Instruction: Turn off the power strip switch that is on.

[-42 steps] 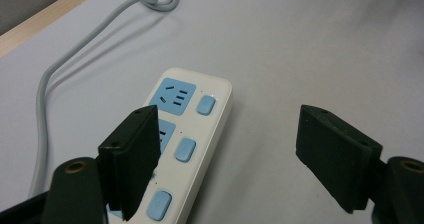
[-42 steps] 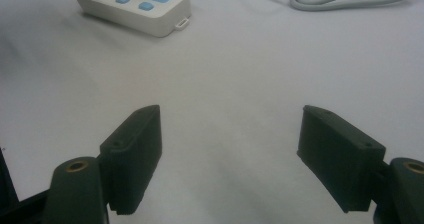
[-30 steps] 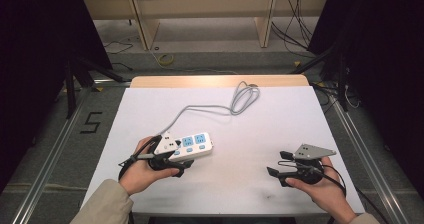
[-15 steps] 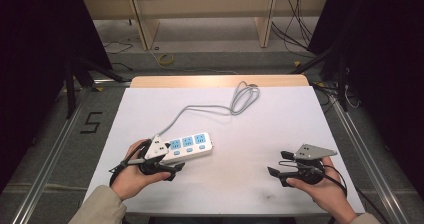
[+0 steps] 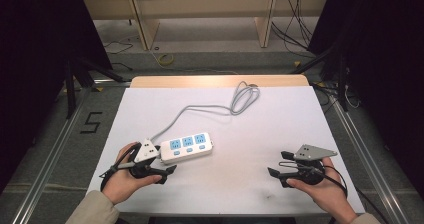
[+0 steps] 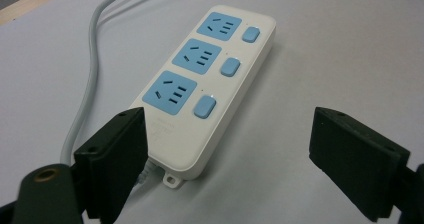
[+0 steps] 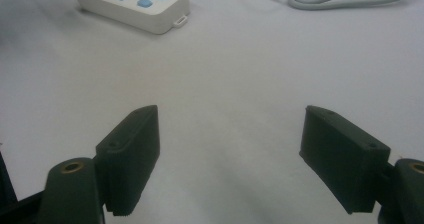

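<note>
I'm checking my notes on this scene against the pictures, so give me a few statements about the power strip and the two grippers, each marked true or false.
1. The white plastic power strip with blue sockets has three sockets. True.
2. The left gripper is clamped on the strip. False: its fingers have just been opening and stand apart, with the strip's near end between them, unpressed.
3. The strip's grey cable ends in a coil toward the far edge of the white table. True.
4. The right gripper holds the cable. False: it is open over bare table.
5. A plug sits in the middle socket. False: all sockets are free.
</note>
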`<state>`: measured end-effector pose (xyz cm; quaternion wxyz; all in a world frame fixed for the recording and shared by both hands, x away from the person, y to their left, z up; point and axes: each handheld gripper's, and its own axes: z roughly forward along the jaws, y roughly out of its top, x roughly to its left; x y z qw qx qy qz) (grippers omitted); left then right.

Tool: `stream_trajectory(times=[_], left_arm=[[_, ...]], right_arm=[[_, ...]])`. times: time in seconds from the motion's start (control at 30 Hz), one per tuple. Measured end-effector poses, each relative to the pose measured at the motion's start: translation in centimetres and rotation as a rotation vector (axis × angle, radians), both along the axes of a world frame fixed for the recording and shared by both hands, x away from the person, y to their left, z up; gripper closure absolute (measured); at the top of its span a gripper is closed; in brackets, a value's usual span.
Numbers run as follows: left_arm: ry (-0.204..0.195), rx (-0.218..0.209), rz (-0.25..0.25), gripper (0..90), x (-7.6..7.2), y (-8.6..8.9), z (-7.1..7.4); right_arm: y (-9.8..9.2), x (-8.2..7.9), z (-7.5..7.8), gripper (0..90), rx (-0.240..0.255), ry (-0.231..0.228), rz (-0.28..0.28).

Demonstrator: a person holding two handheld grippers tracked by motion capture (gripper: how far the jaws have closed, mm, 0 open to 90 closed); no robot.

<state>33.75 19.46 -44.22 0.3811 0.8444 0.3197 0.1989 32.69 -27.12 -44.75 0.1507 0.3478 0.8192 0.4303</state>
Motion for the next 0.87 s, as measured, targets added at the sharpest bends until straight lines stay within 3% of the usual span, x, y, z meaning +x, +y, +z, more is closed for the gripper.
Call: stream_trajectory(times=[0.4,0.73,0.87], left_arm=[[-0.011,0.022,0.021,15.6,-1.1,0.8,-0.7],[-0.011,0.033,0.014,15.6,-1.1,0.6,-0.9],[-0.036,0.017,0.009,15.7,-1.0,-0.3,-0.4]], right_arm=[[0.0,0.0,0.0,23.8,-0.003,-0.003,0.000],[-0.2,0.1,0.0,23.7,-0.001,-0.004,-0.001],[-0.2,0.2,0.0,23.6,0.010,-0.003,-0.005]])
